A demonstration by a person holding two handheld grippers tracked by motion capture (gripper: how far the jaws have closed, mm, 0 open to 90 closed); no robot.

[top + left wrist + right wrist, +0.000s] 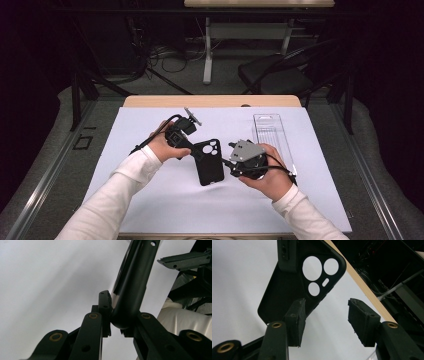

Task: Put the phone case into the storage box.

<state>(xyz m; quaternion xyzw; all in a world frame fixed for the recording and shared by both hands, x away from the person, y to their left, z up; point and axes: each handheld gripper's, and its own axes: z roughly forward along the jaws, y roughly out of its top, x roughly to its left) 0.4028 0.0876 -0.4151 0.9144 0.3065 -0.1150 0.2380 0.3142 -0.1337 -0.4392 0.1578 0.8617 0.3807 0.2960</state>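
A person in white sleeves is working two hand-held grippers over a white mat [150, 195]. The left gripper [196, 150] — its forearm angling in from the lower left — is clamping the edge of a black phone case [208, 162], which is lying mid-mat between both hands. The right gripper [231, 167], cupped from below by the right hand [272, 175], is pointing left at the case with jaws spread wide, gripping nothing. A clear plastic package [270, 131] is lying just behind it.
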